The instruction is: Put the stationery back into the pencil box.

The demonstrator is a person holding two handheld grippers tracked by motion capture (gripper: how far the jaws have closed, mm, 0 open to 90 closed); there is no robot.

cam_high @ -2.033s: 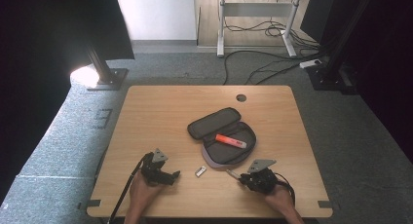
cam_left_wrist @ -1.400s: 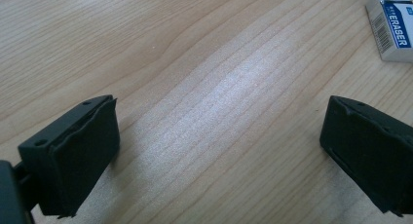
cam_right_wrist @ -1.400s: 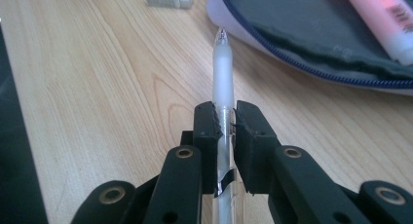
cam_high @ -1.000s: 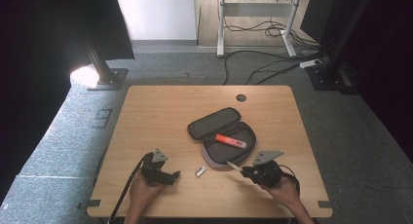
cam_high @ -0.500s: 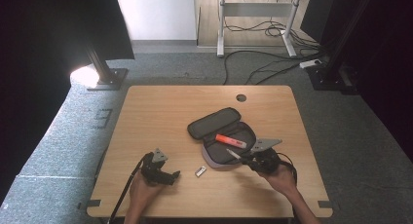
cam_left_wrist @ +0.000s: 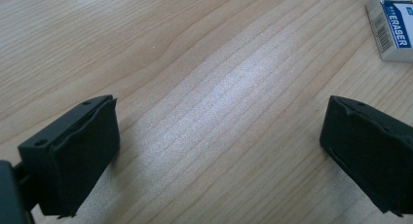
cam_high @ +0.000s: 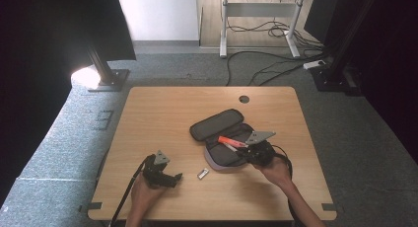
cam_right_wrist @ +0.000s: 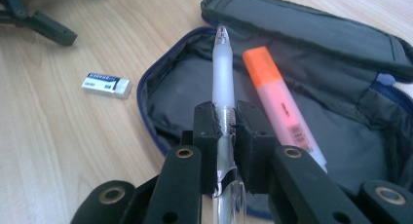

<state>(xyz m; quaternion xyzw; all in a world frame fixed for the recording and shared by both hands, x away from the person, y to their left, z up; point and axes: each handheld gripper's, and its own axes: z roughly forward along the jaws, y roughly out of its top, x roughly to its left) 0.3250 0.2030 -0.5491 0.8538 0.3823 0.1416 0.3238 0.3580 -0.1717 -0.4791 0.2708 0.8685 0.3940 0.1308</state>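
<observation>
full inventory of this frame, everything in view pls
table: 1, light wood, centre of high view
pencil case: 1, dark grey, unzipped and open, right of centre on table
highlighter: 1, orange, lying in the open case
pen: 1, clear frosted, clamped in right gripper, tip over the case
eraser: 1, white with blue sleeve, on table left of the case
left gripper: 1, black, jaws open, low over bare table
right gripper: 1, black, shut on pen
</observation>
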